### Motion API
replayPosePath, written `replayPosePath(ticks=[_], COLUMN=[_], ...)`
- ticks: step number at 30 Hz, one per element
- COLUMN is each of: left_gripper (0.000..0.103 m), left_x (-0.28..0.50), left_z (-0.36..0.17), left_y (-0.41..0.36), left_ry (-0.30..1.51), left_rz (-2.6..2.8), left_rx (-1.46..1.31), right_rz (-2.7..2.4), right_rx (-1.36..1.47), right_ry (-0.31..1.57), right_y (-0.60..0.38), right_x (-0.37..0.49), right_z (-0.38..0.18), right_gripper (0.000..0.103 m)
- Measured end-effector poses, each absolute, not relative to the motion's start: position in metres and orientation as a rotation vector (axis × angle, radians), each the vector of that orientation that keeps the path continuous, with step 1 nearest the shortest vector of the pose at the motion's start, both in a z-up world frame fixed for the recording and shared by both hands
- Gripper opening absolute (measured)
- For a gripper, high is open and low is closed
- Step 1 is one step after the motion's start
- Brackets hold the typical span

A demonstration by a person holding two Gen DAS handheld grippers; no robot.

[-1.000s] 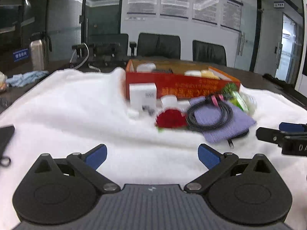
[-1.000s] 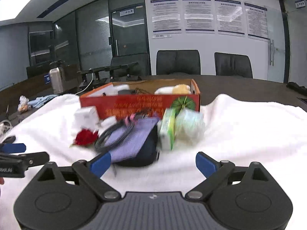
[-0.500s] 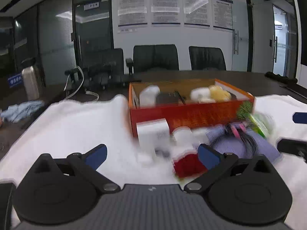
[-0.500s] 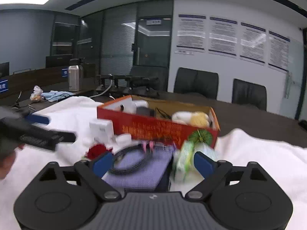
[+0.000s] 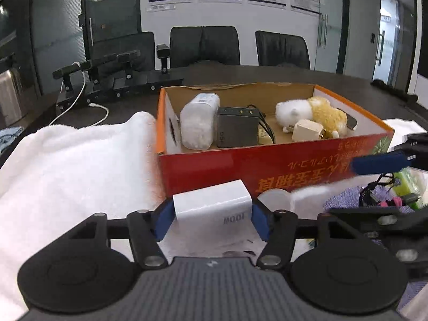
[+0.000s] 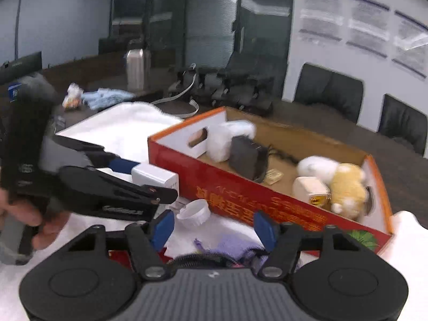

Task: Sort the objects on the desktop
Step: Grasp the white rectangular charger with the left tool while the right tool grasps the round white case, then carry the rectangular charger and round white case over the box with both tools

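The left hand-held gripper (image 5: 212, 220) is closing its blue pads on a white charger (image 5: 212, 208), one pad pressing each side. The charger is sitting just in front of the red box (image 5: 267, 165), on the white towel (image 5: 75, 165) covering the counter (image 5: 240, 76). From the right wrist view the same charger (image 6: 153, 175) is showing between the left gripper's fingers (image 6: 121, 164), beside the box's near corner (image 6: 171, 155).

The right hand-held gripper (image 6: 214, 227) is hovering with its jaws partly apart and nothing between them, over a purple cloth (image 6: 232, 247) and a black cable (image 6: 198, 258). A white cap (image 6: 193, 212) is lying on the towel just ahead of its left pad, close to the box wall.

Inside the box, a clear tub (image 5: 199, 121) is standing at the left end, a grey adapter (image 5: 236, 127) is leaning beside it, and a white-and-yellow plush (image 5: 313, 113) is lying toward the right with a cream plug (image 5: 307, 131) touching it in front. A green packet (image 5: 406, 184) is resting on the right, beside the purple cloth.
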State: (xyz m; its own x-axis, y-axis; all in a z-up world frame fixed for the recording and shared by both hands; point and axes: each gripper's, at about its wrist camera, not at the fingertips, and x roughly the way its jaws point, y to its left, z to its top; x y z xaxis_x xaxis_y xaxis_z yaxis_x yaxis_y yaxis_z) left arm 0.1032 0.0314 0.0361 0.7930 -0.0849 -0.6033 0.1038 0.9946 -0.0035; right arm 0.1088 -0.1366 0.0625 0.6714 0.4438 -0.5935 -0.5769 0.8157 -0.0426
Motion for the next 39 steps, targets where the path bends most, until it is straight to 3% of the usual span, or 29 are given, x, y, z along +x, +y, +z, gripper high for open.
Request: replayPosePath(ticks=[9,11,17,31,39], left_gripper=[0.062,0.062,0.062,0.062,0.062], left_x=[0.068,0.066,0.069,0.072,0.135], left_z=[0.079,0.087,0.105,0.177,0.166], left_y=[0.068,0.072,0.068,-0.001,-0.015], left_ry=[0.545,0.525,0.485,0.349,0.527], left_rz=[-0.026,-0.024,-0.053,-0.243,-0.257], left_rx=[0.000,-0.002,0.007,0.083,0.068], right_rz=[0.627,0.632,0.638,0.465,0.442], right_rx=[-0.408,-0.377,-0.305,-0.169,-0.103], right_ry=[0.770,0.825,0.771,0.470,0.518], right_y=[-0.079,-0.074,-0.087,-0.219,-0.236], right_x=[0.155,0.165,0.157,0.114,0.163], right_z=[0.034,0.026,0.038,0.165,0.182], right_gripper=[0.061,0.039,0.039,0.039,0.039])
